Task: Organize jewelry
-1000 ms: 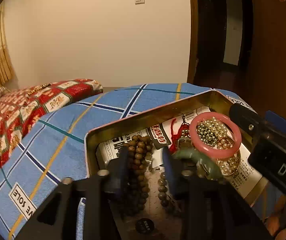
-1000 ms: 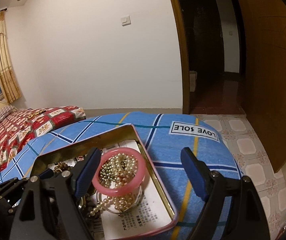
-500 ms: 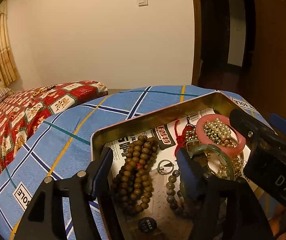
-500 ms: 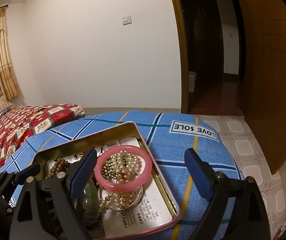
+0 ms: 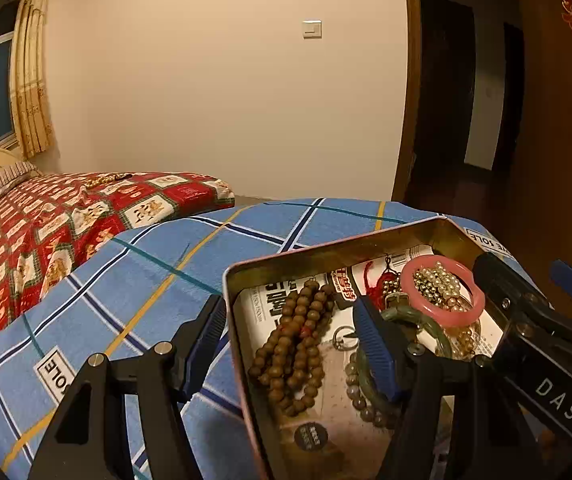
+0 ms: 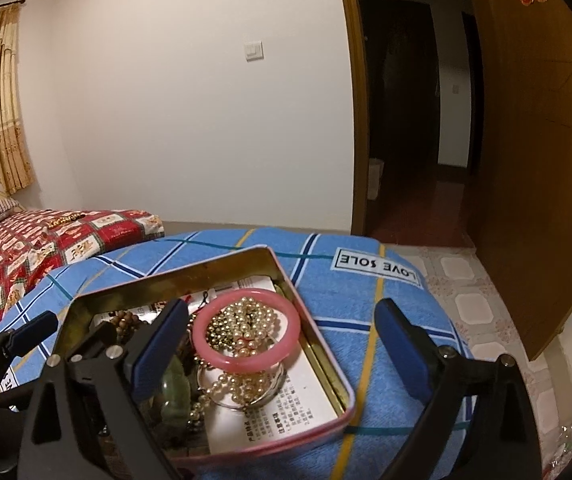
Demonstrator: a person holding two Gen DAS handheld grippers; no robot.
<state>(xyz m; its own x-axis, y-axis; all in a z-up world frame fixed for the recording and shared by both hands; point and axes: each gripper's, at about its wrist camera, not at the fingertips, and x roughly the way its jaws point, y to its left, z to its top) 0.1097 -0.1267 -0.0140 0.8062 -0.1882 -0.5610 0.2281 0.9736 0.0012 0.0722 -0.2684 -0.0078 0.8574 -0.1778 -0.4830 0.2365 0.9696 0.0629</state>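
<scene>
The left tongs are being held wide open with nothing gripped. One blue-padded finger is lying inside the metal tin, and the other is lying outside the tin's left wall, over the blue plaid blanket. That wall is thus being straddled by the two fingers.

The right tongs are likewise being held wide open and empty. The left finger is positioned inside the tin; the right finger is positioned outside the tin's right wall, above the blanket.

The jewelry is being contained in the open tin, which is resting on the blanket on the bed. A brown wooden bead strand is lying in the left part of the tin. A pink bangle is lying in the far right part, with a heap of pearl beads seen through its opening. In the right wrist view the same pink bangle is being shown resting on pearl beads. A green bangle is lying just beside the pink one, partly hidden by the left tongs' finger. Printed paper is lining the tin floor.
</scene>
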